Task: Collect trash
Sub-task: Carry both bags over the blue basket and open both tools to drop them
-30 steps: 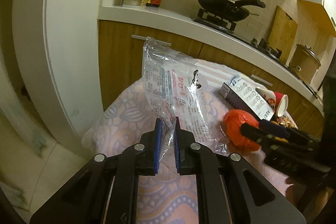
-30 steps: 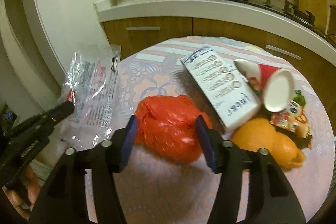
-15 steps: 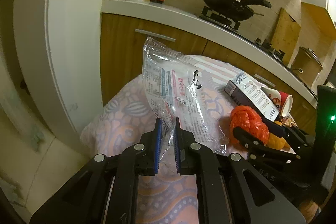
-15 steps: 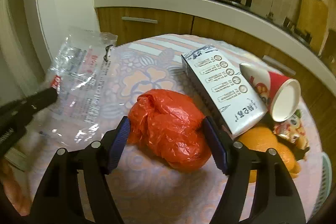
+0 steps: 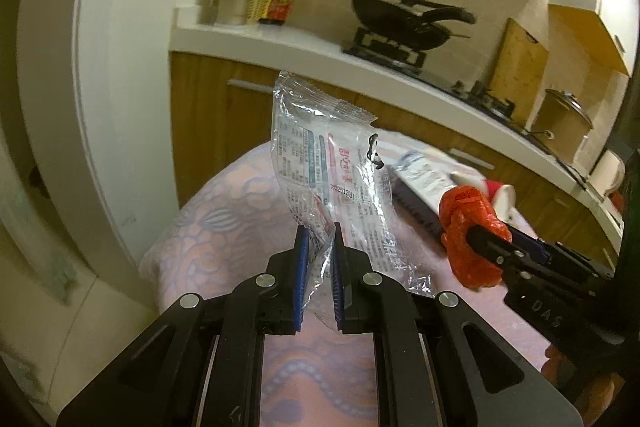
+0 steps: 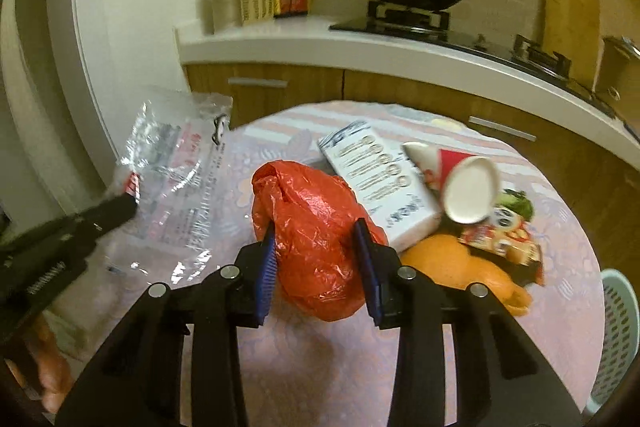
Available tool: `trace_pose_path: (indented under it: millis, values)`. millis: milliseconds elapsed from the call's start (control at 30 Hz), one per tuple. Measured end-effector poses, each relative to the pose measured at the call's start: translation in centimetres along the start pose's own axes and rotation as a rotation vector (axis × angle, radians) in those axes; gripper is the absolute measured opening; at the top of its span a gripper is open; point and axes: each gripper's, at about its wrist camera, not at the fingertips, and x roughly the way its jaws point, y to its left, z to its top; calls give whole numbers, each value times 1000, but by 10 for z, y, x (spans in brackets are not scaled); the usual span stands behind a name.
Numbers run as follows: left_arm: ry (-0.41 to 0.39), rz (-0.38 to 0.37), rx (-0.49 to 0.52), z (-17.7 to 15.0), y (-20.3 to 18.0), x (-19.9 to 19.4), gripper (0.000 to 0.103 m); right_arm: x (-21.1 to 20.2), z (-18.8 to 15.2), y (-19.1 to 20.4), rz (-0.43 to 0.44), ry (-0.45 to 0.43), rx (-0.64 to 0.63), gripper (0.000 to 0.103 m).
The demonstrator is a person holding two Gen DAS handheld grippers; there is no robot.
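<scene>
- The red plastic bag [image 6: 316, 231], crumpled into a ball, is sitting between the pads of the right gripper [image 6: 316, 259], whose jaws have just been closing around it; in the left wrist view it is looking lifted clear of the tablecloth [image 6: 320, 359].
- The clear wrapper [image 5: 328, 183] is standing up from the left gripper [image 5: 319, 267], which is pinching its lower corner with the jaws almost together.
- To do this step well, the right hand should be squeezing until the soft plastic is no longer slipping, then lifting straight up (a loose tail could be dragging the neighbours).
- Just beside the bag, the white box [image 6: 380, 183], the tipped paper cup [image 6: 460, 183], a snack packet [image 6: 504, 239] and the orange peel [image 6: 460, 267] are waiting on the table.
- A pale basket [image 6: 616, 331] is showing at the right edge, probably where the trash is going.
</scene>
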Motion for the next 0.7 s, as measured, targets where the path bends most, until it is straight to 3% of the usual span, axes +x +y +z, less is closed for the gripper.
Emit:
trace_pose_path:
  millis: [267, 467, 700]
  values:
    - [-16, -77, 84, -2, -57, -13, 9, -41, -4, -54, -8, -30, 137, 33]
    - [-5, -106, 167, -8, -103, -13, 9, -78, -14, -102, -63, -68, 211, 33]
    - [25, -213, 251, -11, -161, -4, 9, -121, -32, -166, -157, -117, 323, 33]
